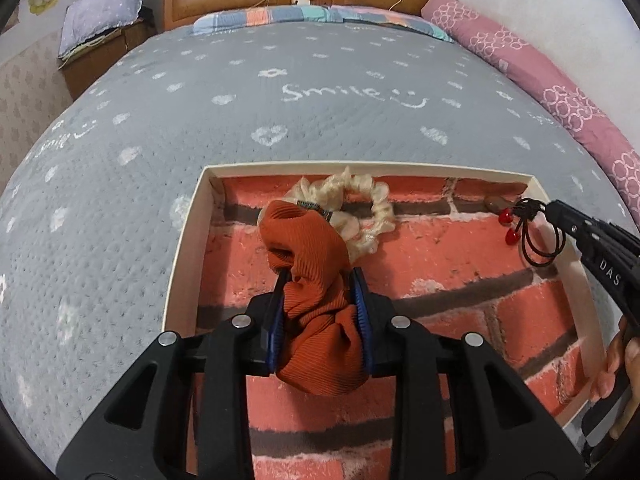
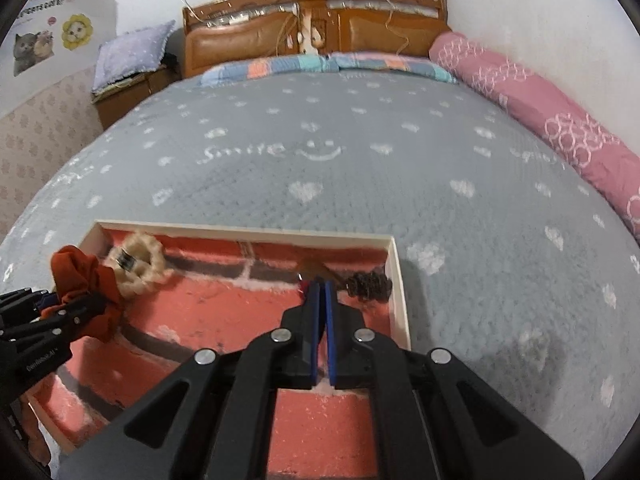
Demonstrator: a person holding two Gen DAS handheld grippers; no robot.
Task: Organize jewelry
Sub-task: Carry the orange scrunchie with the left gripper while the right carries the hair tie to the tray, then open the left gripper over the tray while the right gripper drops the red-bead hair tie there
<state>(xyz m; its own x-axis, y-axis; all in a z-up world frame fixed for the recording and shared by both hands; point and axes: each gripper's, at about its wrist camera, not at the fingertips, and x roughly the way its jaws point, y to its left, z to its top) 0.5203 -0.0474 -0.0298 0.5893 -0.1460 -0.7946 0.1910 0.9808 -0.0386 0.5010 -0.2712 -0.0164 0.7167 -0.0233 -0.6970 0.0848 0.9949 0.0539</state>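
Tongs over shallow tray [image 1: 182, 248] on grey bed [image 1: 320, 100].
Left tongs [image 1: 320, 280] clench orange scrunchie [image 1: 312, 248]; right tongs [image 2: 320, 286] grip black hair tie [image 1: 538, 240] near tray's right edge.

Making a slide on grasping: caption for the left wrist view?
Left tongs hold an orange scrunchie over the tray, beside a cream scrunchie.

This is a bedroom in someone's home. A wide bed fills the room, spread with a grey quilted cover [image 1: 320, 92] printed with hearts and the word "Smile", backed by a carved wooden headboard [image 2: 316, 24] with a pink bolster [image 1: 532, 76] along the wall side. A lilac pillow [image 2: 132, 54] sits on a bedside cabinet, and cat stickers [image 2: 34, 50] decorate the wall.
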